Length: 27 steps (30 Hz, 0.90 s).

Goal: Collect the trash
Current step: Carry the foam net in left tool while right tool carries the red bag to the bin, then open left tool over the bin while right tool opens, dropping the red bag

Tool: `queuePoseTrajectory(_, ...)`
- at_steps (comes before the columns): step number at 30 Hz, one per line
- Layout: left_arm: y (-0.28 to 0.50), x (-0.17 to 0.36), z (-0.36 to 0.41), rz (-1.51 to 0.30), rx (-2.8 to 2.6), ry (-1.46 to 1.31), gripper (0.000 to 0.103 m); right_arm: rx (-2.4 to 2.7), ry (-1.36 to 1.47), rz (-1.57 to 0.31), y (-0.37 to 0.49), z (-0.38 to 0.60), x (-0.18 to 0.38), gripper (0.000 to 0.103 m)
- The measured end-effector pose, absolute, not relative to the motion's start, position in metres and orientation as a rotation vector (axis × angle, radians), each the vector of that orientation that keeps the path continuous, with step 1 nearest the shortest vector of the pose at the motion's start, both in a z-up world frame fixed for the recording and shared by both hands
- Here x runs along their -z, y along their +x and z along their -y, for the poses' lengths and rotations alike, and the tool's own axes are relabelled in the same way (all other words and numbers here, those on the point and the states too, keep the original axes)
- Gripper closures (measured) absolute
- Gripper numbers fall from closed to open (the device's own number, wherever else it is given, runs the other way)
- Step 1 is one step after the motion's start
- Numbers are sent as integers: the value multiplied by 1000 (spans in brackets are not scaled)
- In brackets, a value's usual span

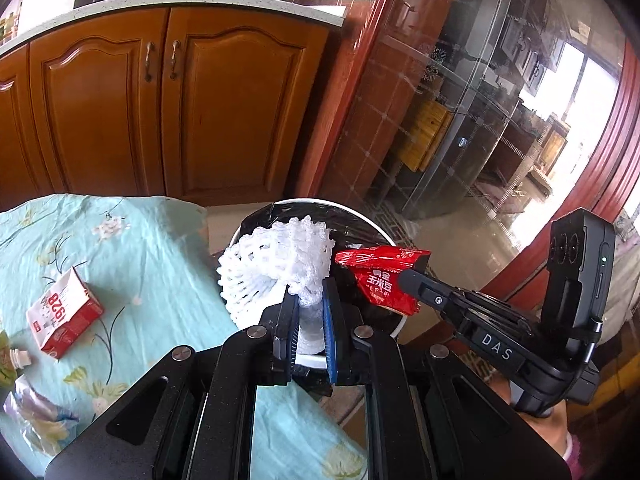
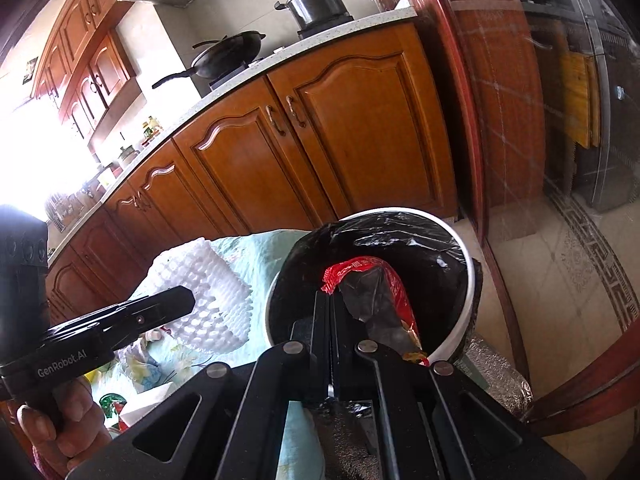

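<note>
Foam netting (image 1: 276, 264), light and springy, sits clamped at one edge in my left gripper (image 1: 310, 312) above the bin (image 1: 384, 232). My right gripper (image 2: 332, 312) pinches the crinkly, slippery red wrapper (image 2: 396, 288) over the bin's black liner; I judge both need edge grips.

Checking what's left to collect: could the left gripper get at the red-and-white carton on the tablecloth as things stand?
Probably not yet. The left gripper is shut on the white foam net over the bin, so it is occupied. The carton itself lies uncovered on the tablecloth, with nothing blocking it.
</note>
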State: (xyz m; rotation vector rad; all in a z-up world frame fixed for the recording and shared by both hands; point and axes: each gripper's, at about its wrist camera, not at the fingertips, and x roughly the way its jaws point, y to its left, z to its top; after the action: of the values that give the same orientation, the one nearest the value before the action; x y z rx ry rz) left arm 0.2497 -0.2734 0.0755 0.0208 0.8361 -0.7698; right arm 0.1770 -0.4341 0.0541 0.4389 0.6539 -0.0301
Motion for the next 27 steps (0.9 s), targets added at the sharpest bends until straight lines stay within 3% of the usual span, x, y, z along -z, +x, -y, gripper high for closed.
queuePoseTrajectory(12,272,-31,302,-959,759,53,91,36,477,-696,195,453,-32,103)
queuePoseTrajectory(20,271,-30,290,-973,749,22,65,28,538,-718,198,463,-19,96)
queuePoseTrajectory(27,261,-36,279,-952,733,3,62,29,536,-708,189,457,-25,96)
